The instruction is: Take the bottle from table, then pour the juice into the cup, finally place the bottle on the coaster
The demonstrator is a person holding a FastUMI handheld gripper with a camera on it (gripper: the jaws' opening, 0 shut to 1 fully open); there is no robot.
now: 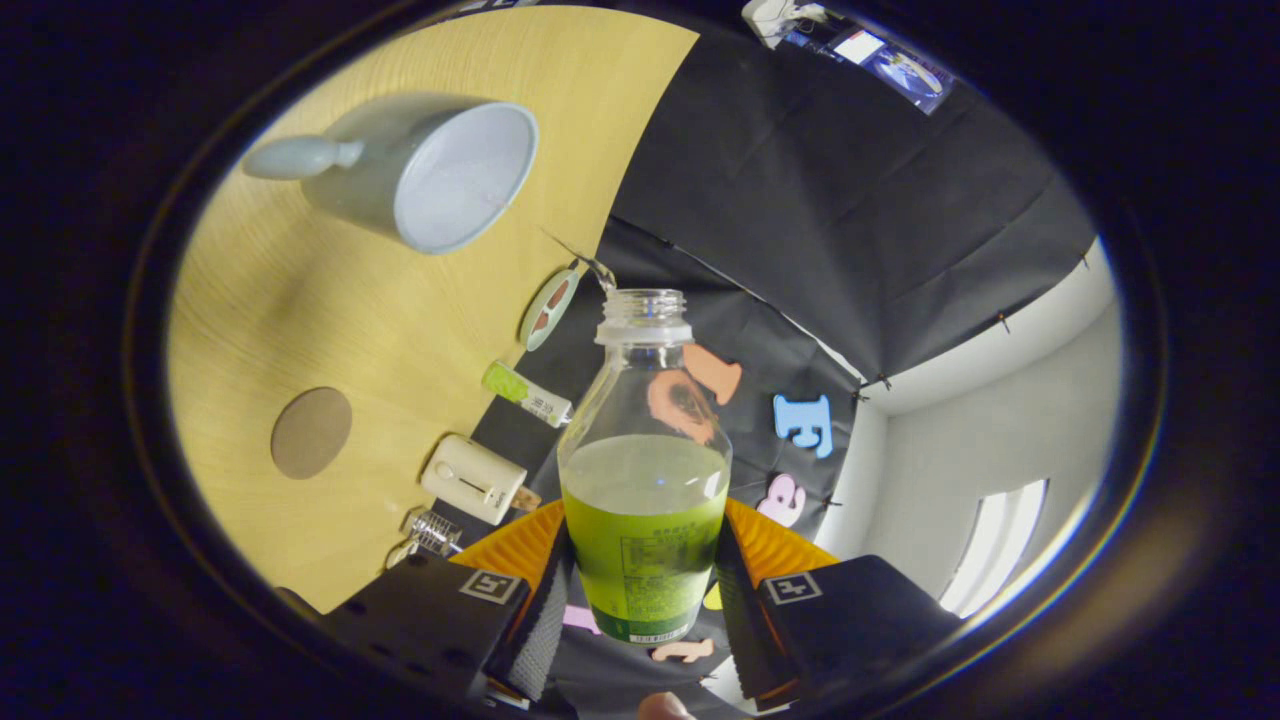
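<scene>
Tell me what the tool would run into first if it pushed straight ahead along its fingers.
The tool is shut on the bottle of green juice, which would travel with it. Past the bottle's open neck lies the black cloth wall, probably the first thing met; depth is unclear. The cup sits off to the side on the table.

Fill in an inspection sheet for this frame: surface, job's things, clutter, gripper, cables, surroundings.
Surface: light wooden table, seen tilted.
Job's things: uncapped bottle about half full of green juice, lifted off the table; pale mug with handle, looks empty; round brown coaster, bare.
Clutter: oval item, small green-and-white tube, cream box-shaped device, small metal piece, all along the table edge.
Gripper: gripper with both fingers pressing the bottle's lower body.
Cables: nothing seen.
Surroundings: black cloth wall, white room wall beyond.
</scene>
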